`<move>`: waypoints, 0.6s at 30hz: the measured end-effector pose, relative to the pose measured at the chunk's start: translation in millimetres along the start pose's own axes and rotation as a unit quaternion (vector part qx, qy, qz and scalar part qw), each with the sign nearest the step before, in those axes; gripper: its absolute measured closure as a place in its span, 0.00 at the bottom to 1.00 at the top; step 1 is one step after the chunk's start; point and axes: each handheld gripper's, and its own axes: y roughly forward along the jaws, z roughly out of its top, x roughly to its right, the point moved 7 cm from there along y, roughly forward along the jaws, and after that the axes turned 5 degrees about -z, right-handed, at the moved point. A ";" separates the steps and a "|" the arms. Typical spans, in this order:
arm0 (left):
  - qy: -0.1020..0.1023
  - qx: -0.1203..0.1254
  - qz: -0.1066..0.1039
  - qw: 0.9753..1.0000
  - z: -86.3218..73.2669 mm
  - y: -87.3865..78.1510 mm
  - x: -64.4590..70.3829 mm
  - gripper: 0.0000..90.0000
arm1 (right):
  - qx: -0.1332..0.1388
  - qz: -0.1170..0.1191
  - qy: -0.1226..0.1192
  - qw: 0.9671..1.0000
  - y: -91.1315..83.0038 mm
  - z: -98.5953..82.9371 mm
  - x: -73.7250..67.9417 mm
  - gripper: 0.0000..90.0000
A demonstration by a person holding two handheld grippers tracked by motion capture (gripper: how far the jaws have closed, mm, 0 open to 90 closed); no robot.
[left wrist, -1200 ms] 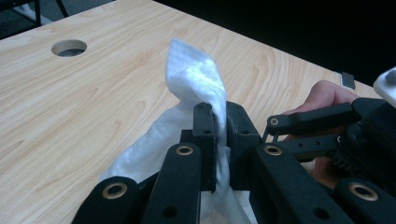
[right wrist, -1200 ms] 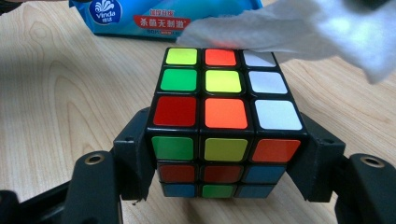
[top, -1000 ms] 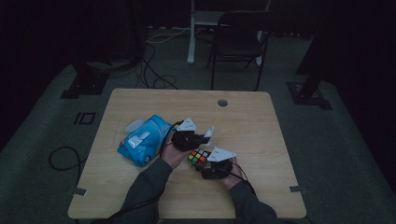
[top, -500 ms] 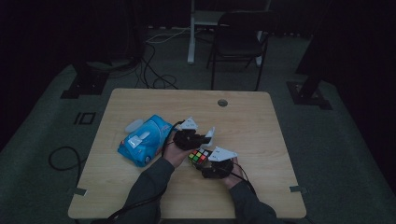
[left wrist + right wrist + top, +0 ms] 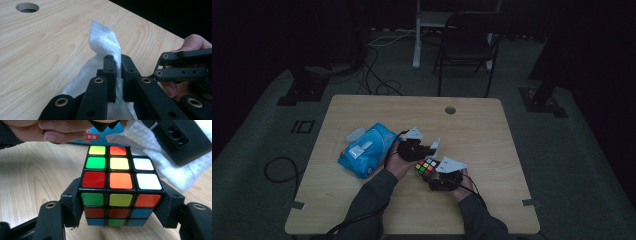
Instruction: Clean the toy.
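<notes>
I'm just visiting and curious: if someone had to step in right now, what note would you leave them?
Left hand-held gripper: shut on a white wipe, held just above the table.
Right hand-held gripper: shut on the scrambled puzzle cube, jaws pressing its two sides.
Blue wipe pack lies on the table to the left of the hands.
Done: a wipe is out and gripped, and the cube is held steady, with the wipe right beside it.
Left, most likely: rub the wipe over the cube's faces, then set both down.

The high view is dim and murky with black surroundings, while both gripper views are bright, evenly lit and sharp.
</notes>
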 end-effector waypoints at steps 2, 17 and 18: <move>-0.002 0.000 -0.002 1.000 -0.3 1.5 1.1 0.95 | 0.000 0.000 0.000 1.000 0.1 -0.1 0.2 0.38; -0.007 -0.014 0.006 1.000 -5.1 1.6 -8.5 0.95 | -0.001 -0.001 -0.004 1.000 -0.3 -0.1 -0.3 0.38; -0.010 -0.013 0.007 1.000 -5.4 1.4 -9.6 0.95 | 0.000 -0.001 -0.005 1.000 -0.4 -0.1 -0.3 0.38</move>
